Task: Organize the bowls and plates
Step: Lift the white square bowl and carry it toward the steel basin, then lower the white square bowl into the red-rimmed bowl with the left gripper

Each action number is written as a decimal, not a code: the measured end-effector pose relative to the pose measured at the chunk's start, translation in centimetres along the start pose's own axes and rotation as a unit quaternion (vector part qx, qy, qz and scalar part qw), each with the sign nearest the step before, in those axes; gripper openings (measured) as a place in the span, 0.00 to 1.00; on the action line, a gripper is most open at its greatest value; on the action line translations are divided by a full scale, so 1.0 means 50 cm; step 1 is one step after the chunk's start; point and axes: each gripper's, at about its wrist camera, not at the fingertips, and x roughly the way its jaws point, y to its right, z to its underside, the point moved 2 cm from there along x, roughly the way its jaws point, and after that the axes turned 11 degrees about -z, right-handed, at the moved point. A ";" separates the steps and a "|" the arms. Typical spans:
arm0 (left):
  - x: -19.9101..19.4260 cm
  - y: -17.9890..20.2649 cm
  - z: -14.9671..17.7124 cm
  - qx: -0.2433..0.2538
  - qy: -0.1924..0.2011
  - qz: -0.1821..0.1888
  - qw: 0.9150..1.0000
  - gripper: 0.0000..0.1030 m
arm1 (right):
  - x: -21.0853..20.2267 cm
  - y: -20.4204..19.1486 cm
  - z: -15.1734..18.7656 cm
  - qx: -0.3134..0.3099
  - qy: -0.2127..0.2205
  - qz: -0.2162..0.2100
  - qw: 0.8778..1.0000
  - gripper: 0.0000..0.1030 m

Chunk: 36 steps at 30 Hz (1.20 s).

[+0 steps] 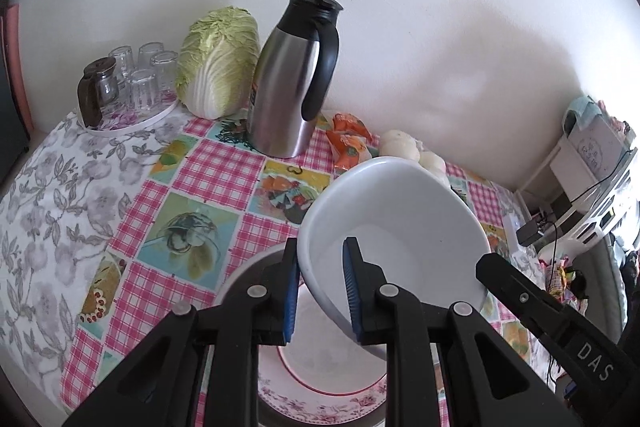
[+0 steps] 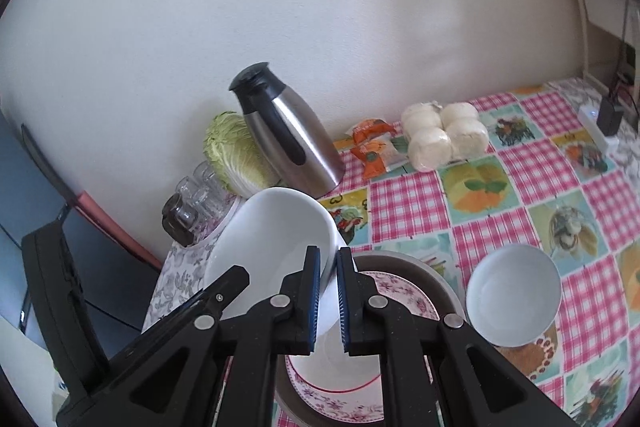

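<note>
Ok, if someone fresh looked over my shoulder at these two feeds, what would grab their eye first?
Probably the large white bowl, tilted and pinched at opposite rims by the left gripper and right gripper, above a floral plate on the checked tablecloth. Next, the steel thermos jug by the wall, beside a cabbage. A smaller white bowl sits right of the plate.

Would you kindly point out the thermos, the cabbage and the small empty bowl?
thermos (image 1: 282,95), left wrist view, steel body.
cabbage (image 1: 218,61), left wrist view, leafy middle.
small bowl (image 2: 514,301), right wrist view, inside bottom.
</note>
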 end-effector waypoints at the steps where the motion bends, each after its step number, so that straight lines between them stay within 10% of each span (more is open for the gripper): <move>1: 0.005 0.006 0.003 0.001 -0.004 -0.001 1.000 0.21 | -0.002 0.010 0.000 0.007 0.000 -0.003 1.000 0.09; 36: 0.048 0.104 0.080 0.034 -0.061 -0.015 0.997 0.21 | -0.039 0.137 0.014 0.059 -0.034 0.004 0.998 0.10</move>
